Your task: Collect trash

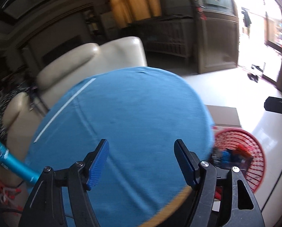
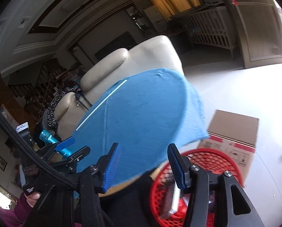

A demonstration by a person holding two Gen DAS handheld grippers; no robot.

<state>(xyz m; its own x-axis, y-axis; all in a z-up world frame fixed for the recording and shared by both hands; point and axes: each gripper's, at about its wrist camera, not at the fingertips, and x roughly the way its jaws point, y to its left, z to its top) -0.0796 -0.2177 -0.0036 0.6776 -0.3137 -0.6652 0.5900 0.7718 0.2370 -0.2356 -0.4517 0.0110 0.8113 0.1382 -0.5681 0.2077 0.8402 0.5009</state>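
Blue cloth (image 1: 125, 117) covers the round desk (image 1: 171, 200), and no loose trash shows on it in either view. What has been collected lies in the red mesh basket (image 2: 212, 157) on the floor just beside the desk, in front of a cardboard box (image 2: 235, 130): dark wrappers and a pale, flat strip-like piece (image 2: 175, 198), blurred, so their make is hard to tell.

Both tools hold nothing. The left tool (image 1: 141, 162) hangs over the near part of the cloth with its jaws spread wide. The right tool (image 2: 143, 165) is just as wide apart, poised over the desk edge and the basket rim.

Judging by the look of them, such scraps are probably light, thin and crushable, perhaps slick. Any further piece would best be pinched across a fold or edge, not its flat face.

A cream armchair (image 1: 95, 60) stands beyond the desk.
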